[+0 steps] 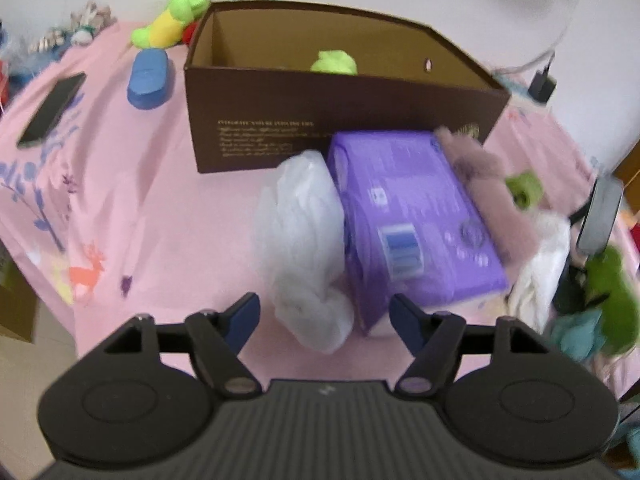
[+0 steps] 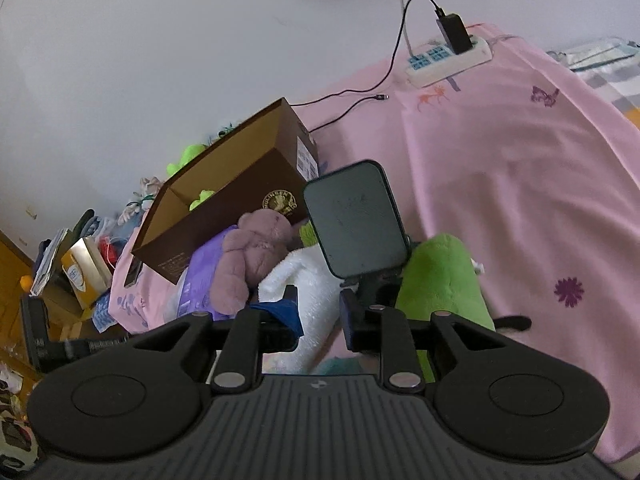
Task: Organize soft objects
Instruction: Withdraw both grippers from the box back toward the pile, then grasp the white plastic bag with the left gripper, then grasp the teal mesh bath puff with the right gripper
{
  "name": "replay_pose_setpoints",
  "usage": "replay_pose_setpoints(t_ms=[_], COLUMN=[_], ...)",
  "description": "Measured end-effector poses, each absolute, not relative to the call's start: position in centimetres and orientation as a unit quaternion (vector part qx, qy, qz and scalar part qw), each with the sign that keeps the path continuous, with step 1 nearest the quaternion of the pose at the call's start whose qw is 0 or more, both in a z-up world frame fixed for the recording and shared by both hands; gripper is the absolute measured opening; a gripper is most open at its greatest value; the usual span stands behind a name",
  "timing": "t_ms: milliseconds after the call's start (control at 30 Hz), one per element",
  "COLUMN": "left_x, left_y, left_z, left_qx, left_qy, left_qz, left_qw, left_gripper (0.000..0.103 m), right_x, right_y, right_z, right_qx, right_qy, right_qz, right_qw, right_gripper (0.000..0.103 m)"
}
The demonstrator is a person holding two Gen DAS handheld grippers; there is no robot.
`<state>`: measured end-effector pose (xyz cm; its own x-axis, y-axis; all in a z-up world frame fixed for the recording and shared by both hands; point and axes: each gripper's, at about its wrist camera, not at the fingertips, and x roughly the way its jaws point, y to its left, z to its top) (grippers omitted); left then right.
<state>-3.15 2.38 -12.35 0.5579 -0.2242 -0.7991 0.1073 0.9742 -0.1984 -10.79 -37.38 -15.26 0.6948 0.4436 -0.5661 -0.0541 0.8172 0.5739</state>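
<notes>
Left gripper (image 1: 322, 320) hangs wide open, nothing between its jaws, with the white plastic bag (image 1: 304, 240) and purple pack (image 1: 412, 220) at 12 o'clock, both just in front of the brown box (image 1: 320, 96). Right gripper (image 2: 319, 312) is partly open, white towel (image 2: 304, 300) showing between its fingers; can't tell if it's gripping. Pink teddy (image 2: 256, 252) at 10 o'clock.

Pretty soft, even daylight on my end, nothing harsh, shadows are faint. Left wrist view is smeared with motion blur: the purple pack (image 1: 416, 220) and the gold print on the brown box (image 1: 340, 92) are mushy, and the far right edge is worst. Right wrist view is sharper, the power strip (image 2: 448, 60) reads clean. Both have heavy fisheye bending and dark vignetted corners, the white wall (image 2: 160, 60) looks a bit washed out
</notes>
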Motion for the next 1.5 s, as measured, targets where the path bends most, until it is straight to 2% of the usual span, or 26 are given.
replay_pose_setpoints(t_ms=[133, 267, 667, 1000, 1033, 1067, 1167, 1300, 1400, 1500], left_x=[-2.1, -0.8, 3.8, 4.9, 5.1, 5.0, 4.9, 4.7, 4.2, 3.4], left_y=[4.2, 5.1, 6.0, 5.1, 4.6, 4.2, 3.2, 2.8, 2.8, 3.3], left_z=[-11.7, -11.6, -15.1, -16.0, -16.0, -16.0, -15.9, -15.7, -15.3, -14.5], left_qx=[-0.118, -0.124, -0.170, -0.144, -0.131, -0.117, -0.094, -0.083, -0.076, -0.067], left_qy=[0.452, 0.445, 0.473, 0.478, 0.478, 0.477, 0.478, 0.479, 0.474, 0.465], left_qz=[-0.121, -0.097, -0.063, -0.067, -0.067, -0.067, -0.078, -0.085, -0.084, -0.079], left_qw=[0.876, 0.881, 0.862, 0.864, 0.866, 0.869, 0.870, 0.870, 0.873, 0.879], left_gripper=[0.072, 0.072, 0.072, 0.072, 0.070, 0.060, 0.047, 0.033, 0.025, 0.022], right_x=[-10.7, -10.3, -10.1, -10.1, -10.1, -10.2, -10.2, -10.4, -10.6, -10.9], right_y=[-37.0, -36.6, -35.0, -33.9, -33.7, -33.6, -33.4, -33.4, -33.5, -33.9], right_z=[-15.6, -16.0, -16.0, -15.9, -15.9, -15.8, -15.9, -16.0, -16.1, -16.3], right_qx=[0.272, 0.287, 0.300, 0.305, 0.305, 0.305, 0.309, 0.322, 0.338, 0.360], right_qy=[0.370, 0.377, 0.385, 0.387, 0.387, 0.386, 0.387, 0.388, 0.388, 0.393], right_qz=[0.146, 0.154, 0.157, 0.145, 0.144, 0.143, 0.139, 0.128, 0.114, 0.096], right_qw=[0.876, 0.867, 0.859, 0.858, 0.858, 0.859, 0.857, 0.854, 0.850, 0.841], right_gripper=[0.006, 0.006, 0.008, 0.008, 0.008, 0.008, 0.008, 0.008, 0.008, 0.008])
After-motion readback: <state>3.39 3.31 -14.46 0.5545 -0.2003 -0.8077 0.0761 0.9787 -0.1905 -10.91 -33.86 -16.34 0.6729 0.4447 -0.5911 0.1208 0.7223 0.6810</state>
